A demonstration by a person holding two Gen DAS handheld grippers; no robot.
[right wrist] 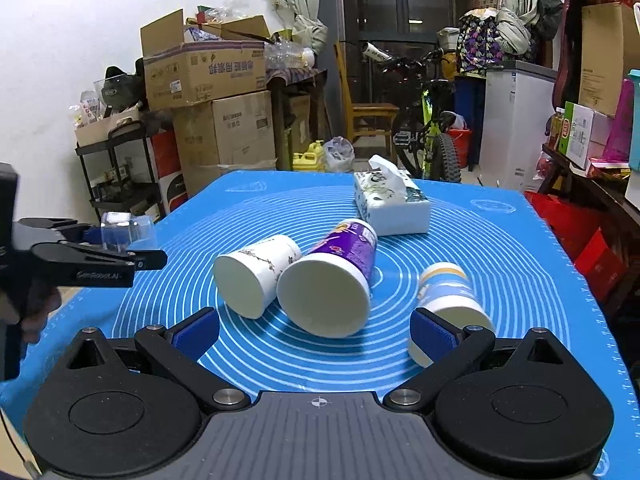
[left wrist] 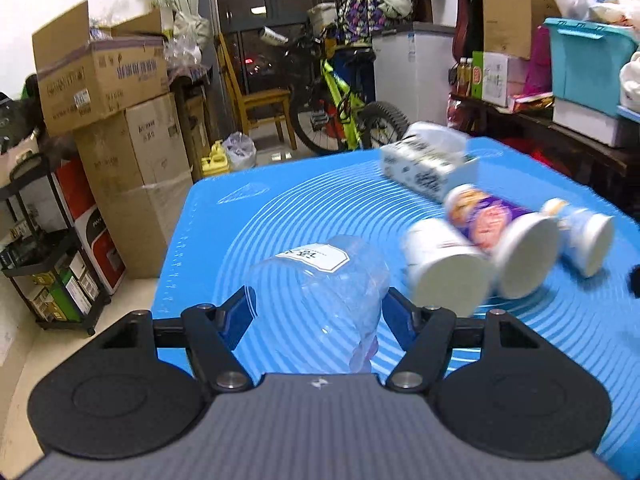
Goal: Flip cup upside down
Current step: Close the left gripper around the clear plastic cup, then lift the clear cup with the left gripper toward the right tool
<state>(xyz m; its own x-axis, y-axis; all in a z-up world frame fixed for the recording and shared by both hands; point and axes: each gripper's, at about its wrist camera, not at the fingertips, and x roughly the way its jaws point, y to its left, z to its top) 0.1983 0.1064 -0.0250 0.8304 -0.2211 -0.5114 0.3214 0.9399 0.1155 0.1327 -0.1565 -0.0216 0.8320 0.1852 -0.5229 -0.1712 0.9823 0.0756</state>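
Observation:
My left gripper [left wrist: 318, 312] is shut on a clear plastic cup [left wrist: 320, 280] with a white label, held tilted above the blue mat [left wrist: 224, 224]. From the right wrist view the left gripper [right wrist: 116, 244] holds the clear cup [right wrist: 124, 230] at the mat's left edge. My right gripper [right wrist: 316, 332] is open and empty, low over the mat's near side. Three paper cups lie on their sides ahead of it: a white one [right wrist: 256, 276], a purple one [right wrist: 332, 280] and a blue-and-yellow one [right wrist: 452, 300] beside the right finger.
A tissue box [right wrist: 390, 204] stands at the far side of the mat. Cardboard boxes [right wrist: 212, 100], a black shelf cart [right wrist: 120, 168], a bicycle [right wrist: 432, 128] and a white freezer [right wrist: 516, 120] stand beyond the table.

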